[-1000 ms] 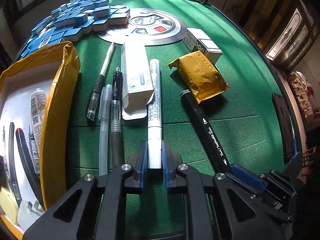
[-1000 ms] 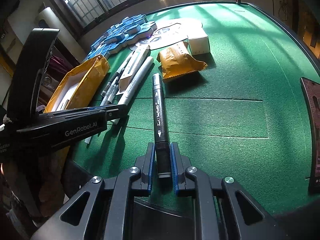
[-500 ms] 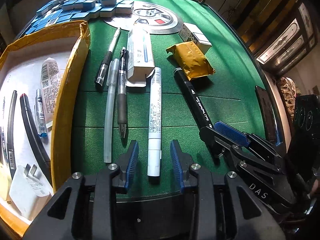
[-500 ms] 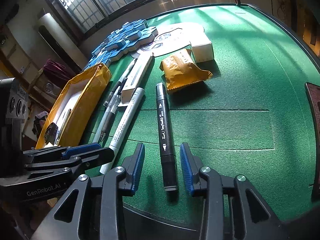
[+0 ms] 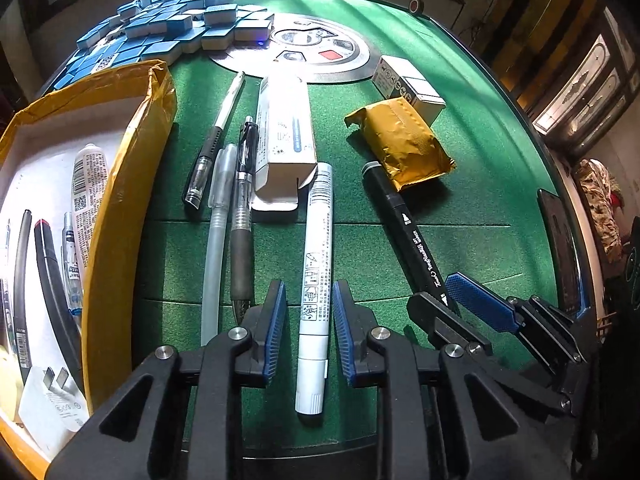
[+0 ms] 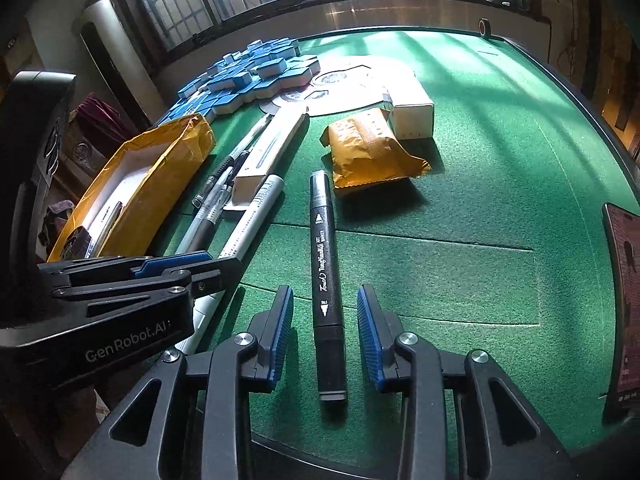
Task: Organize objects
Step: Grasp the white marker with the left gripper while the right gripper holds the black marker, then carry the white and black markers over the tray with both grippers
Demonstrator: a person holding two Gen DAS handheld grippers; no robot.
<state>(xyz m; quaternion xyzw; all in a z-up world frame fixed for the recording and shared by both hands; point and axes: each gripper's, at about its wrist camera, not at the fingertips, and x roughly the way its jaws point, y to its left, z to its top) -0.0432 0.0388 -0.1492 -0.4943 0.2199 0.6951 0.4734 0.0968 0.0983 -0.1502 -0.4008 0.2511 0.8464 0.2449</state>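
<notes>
A white marker (image 5: 318, 264) lies on the green felt table (image 5: 460, 200) between the open fingers of my left gripper (image 5: 309, 300), not gripped. A black marker (image 6: 325, 264) lies between the open fingers of my right gripper (image 6: 325, 312), also loose; it shows in the left wrist view (image 5: 404, 232) too. The right gripper (image 5: 480, 308) sits just right of the left one. A yellow-taped open box (image 5: 124, 184) at the left holds pens, a tube and a plug.
Several pens (image 5: 236, 200) and a long white carton (image 5: 284, 136) lie left of the white marker. A yellow padded packet (image 5: 404, 144), a small white box (image 5: 404, 84), blue mahjong tiles (image 5: 168, 28) and a round centre panel (image 5: 316, 52) lie farther back. A dark phone (image 6: 624, 296) lies at the right edge.
Both grippers have opened and let go of their markers, which now lie on the felt. Both grippers have pulled back a little toward the near edge.
</notes>
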